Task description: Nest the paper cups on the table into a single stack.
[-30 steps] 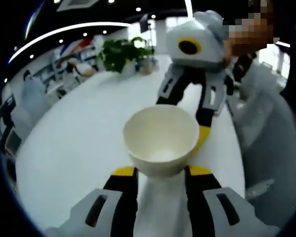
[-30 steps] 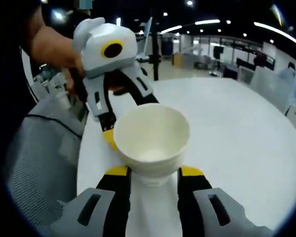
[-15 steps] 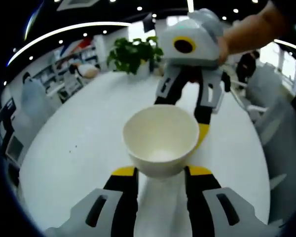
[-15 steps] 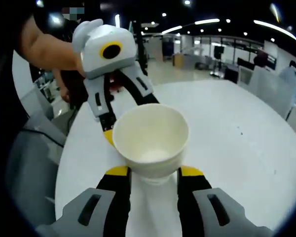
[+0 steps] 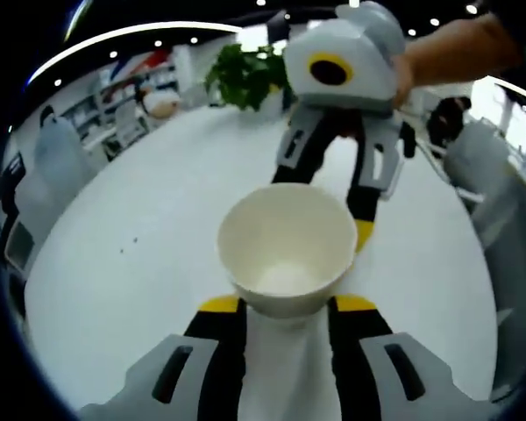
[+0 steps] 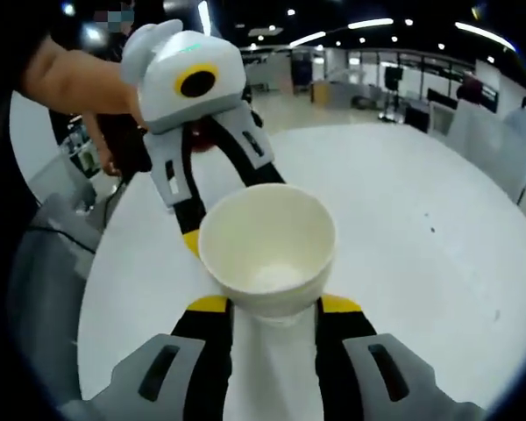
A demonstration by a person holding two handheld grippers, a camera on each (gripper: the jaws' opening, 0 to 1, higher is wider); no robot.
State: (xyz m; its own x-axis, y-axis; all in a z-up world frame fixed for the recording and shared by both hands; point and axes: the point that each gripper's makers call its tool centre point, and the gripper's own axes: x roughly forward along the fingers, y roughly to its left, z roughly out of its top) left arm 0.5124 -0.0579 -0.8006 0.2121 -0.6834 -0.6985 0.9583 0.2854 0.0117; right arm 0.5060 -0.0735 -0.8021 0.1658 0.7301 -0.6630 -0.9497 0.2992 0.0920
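A green potted plant (image 5: 245, 77) stands at the far edge of the round white table (image 5: 140, 254). Beyond this edge there are shelves (image 5: 114, 118) with small items. Grey chairs (image 6: 44, 263) stand beside the table. In the right gripper view, ceiling lights (image 6: 368, 24) shine over an open office hall.

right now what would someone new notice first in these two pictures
A white paper cup, open mouth up, sits dead centre with both claws closed on it from opposite sides: the left claw rises from the bottom of the left gripper view, the right claw reaches in from above. Around it spreads a big white table, with a potted plant at its far edge.
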